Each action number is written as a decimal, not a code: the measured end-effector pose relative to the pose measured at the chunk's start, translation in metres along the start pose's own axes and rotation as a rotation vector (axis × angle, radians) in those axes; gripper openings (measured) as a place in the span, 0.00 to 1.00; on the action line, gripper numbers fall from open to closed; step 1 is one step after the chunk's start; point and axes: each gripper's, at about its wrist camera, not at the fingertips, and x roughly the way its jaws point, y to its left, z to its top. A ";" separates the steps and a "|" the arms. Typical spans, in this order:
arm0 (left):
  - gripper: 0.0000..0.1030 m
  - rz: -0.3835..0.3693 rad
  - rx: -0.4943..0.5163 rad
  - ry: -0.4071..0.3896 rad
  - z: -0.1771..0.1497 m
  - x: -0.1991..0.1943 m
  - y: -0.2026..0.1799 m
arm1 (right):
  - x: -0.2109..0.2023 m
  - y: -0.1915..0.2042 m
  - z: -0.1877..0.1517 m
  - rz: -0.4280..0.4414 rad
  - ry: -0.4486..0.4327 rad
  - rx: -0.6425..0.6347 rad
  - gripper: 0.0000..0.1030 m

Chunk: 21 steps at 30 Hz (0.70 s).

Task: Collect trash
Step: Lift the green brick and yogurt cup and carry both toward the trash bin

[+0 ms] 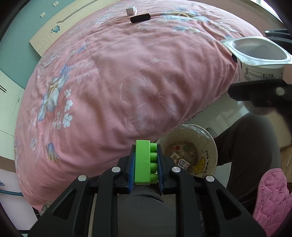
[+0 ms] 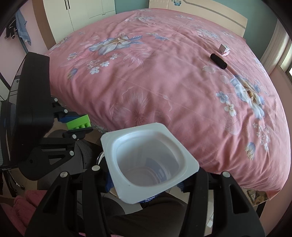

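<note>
Left gripper (image 1: 146, 164) jaws pinched a green toy brick (image 1: 145, 162) above the trash bin (image 1: 209, 145) by the bed (image 1: 118, 82); right gripper (image 2: 146, 182) jaws clamped a white plastic cup (image 2: 147, 164), seemingly empty; black cylinder (image 2: 218, 61) and small box (image 2: 224, 49) lay on the bed

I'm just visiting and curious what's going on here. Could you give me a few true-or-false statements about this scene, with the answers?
1. The left gripper holds a green block. True.
2. The right gripper is empty. False: it grips a white plastic cup.
3. The bin beside the bed already contains packaging. True.
4. The bedspread is bare. False: a black cylinder and a small box lie on it.
</note>
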 end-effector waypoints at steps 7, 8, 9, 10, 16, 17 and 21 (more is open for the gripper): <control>0.22 -0.041 0.011 0.066 -0.012 0.033 -0.013 | 0.043 0.008 -0.017 0.043 0.076 0.007 0.51; 0.22 -0.047 0.010 0.075 -0.014 0.038 -0.014 | 0.049 0.009 -0.019 0.047 0.086 0.008 0.51; 0.22 -0.056 0.007 0.086 -0.015 0.044 -0.015 | 0.055 0.009 -0.021 0.051 0.094 0.012 0.51; 0.22 -0.065 0.003 0.097 -0.017 0.049 -0.017 | 0.061 0.009 -0.024 0.057 0.104 0.017 0.51; 0.22 -0.104 0.000 0.150 -0.025 0.077 -0.026 | 0.095 0.012 -0.038 0.082 0.167 0.023 0.51; 0.22 -0.111 -0.001 0.156 -0.026 0.081 -0.027 | 0.100 0.011 -0.040 0.087 0.176 0.027 0.51; 0.22 -0.142 -0.013 0.190 -0.033 0.099 -0.029 | 0.123 0.010 -0.050 0.101 0.220 0.042 0.51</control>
